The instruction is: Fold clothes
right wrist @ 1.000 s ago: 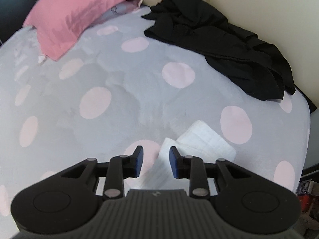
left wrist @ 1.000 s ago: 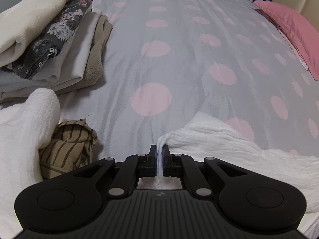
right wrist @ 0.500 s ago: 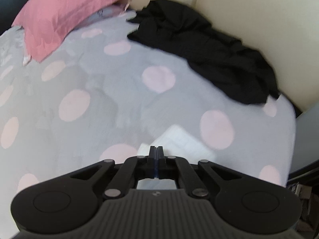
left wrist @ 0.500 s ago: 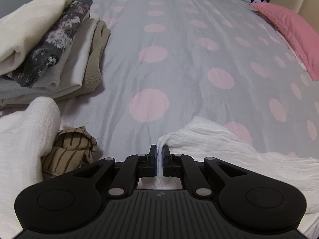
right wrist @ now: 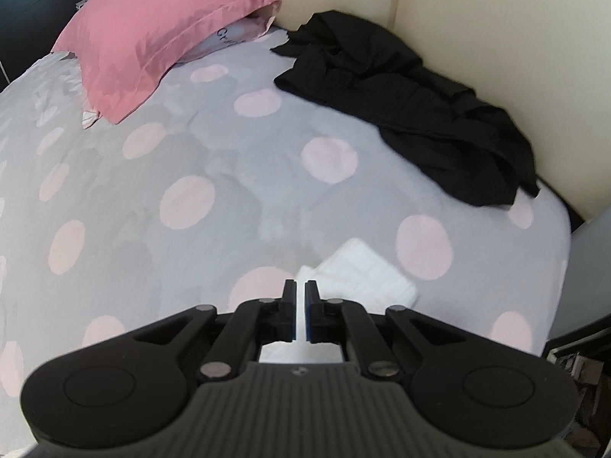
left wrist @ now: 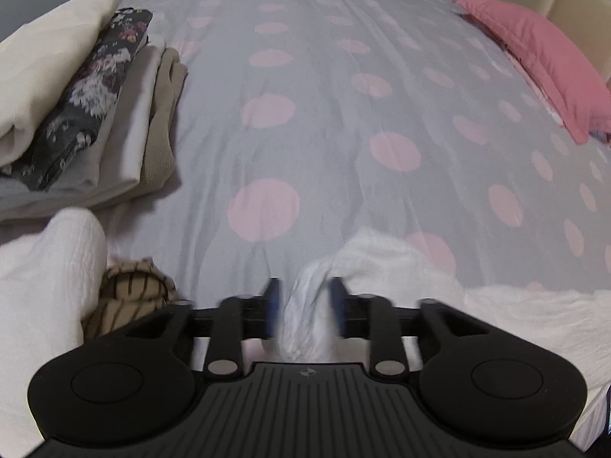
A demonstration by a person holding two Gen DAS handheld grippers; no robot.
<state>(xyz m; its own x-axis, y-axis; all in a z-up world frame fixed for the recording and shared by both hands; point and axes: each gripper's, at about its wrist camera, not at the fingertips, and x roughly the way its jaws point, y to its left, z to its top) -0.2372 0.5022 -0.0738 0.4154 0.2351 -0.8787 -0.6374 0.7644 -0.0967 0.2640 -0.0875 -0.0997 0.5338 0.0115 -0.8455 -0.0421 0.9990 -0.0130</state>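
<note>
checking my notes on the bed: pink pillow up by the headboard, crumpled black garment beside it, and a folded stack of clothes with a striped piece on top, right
Not quite. In the left wrist view the folded stack of clothes is topped by a cream piece, not a striped one; the striped garment lies crumpled beside it. The pink pillow and black garment are as you say.

Bedspread (left wrist: 324, 87): grey, pink dots. Pillow (right wrist: 160, 38): pink. Garment (right wrist: 412, 114): black. Cloth (left wrist: 401, 267): white. Folded garment (left wrist: 91, 103): dark floral. Bundle (left wrist: 130, 297): tan, dark stripes.

My left tool (left wrist: 305, 307) sprang apart, freeing the white garment (left wrist: 382, 267) it had pinched. My right tool (right wrist: 300, 311) snapped closed, then parted slightly.
</note>
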